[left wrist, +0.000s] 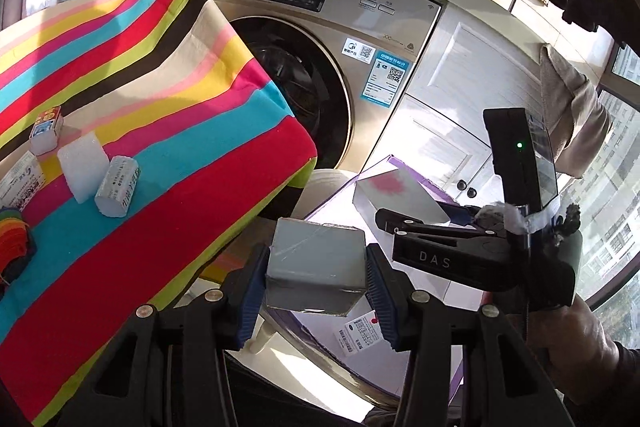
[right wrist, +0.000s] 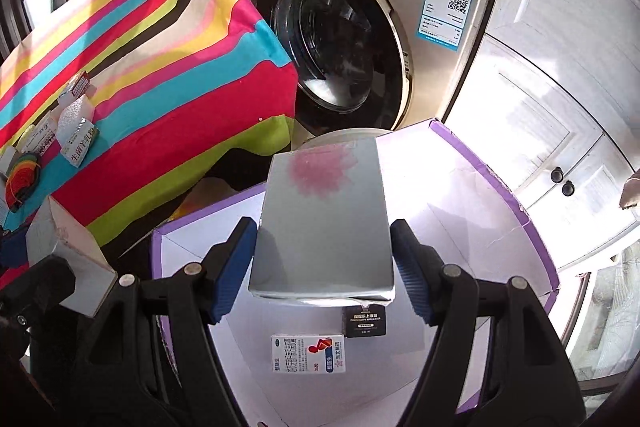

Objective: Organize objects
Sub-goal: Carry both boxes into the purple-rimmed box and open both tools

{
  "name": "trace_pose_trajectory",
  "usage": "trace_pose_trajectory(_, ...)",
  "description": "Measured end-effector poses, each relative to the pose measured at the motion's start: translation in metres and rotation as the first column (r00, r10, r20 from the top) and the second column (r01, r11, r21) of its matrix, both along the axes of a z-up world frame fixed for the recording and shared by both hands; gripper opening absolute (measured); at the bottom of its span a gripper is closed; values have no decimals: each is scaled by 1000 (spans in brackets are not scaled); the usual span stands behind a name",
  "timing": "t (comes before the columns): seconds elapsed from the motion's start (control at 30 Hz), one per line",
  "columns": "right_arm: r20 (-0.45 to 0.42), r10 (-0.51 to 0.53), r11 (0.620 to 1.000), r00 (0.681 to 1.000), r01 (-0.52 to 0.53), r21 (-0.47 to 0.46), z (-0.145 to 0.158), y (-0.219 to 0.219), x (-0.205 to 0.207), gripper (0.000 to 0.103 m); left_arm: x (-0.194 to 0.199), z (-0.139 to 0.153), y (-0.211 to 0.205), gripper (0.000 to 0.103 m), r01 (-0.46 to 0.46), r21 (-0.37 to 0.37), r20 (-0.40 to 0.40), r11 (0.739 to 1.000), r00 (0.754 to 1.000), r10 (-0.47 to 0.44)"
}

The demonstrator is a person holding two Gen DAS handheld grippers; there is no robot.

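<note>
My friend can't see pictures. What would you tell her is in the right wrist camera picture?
The right hand-held gripper holds a grey box with a pink blotch over an open purple-edged cardboard box that has a small medicine packet inside. Behind are a gold washing machine and a table under a rainbow-striped cloth.

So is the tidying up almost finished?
About halfway, it looks. Two small boxes, a white medicine box and a black one, already lie in the purple-edged carton. The left gripper holds a grey box and the right gripper a silver box over the carton. Several packets wait on the striped tablecloth.
</note>
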State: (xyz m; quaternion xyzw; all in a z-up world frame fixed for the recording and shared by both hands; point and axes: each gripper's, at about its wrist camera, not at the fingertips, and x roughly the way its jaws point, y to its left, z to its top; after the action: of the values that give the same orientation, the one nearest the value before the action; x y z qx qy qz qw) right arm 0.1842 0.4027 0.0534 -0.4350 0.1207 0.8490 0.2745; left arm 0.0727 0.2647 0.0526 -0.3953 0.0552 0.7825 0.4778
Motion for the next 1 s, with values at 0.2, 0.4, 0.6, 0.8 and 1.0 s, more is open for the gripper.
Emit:
trace_pose_trajectory(0.2, 37, -64, 997, 997, 66, -47, -14, 17, 11, 72, 12, -10, 18, 49, 72, -26, 17, 997, 997, -71)
trace_pose_trajectory(0.4, 50, -111, 991, 993, 115, -74, -22, 28, 23, 73, 18, -19, 32, 51, 135, -38, 56, 990, 990, -132)
trace_pose_trajectory(0.6, 73, -116, 987, 991, 123, -100, -31, 32, 22, 77, 14, -19, 28, 73, 111, -29, 71, 993, 992, -109)
trace_pose_trajectory(0.8, 67, -100, 986, 993, 108, -131, -34, 26, 17, 89, 7, -14, 16, 74, 65, -10, 73, 998, 995, -64)
trace_pose_trajectory(1.0, 47, -46, 989, 998, 52, -139, -32, 15, 8, 90, -4, -3, -8, 74, -9, 27, 58, 1000, 998, 7)
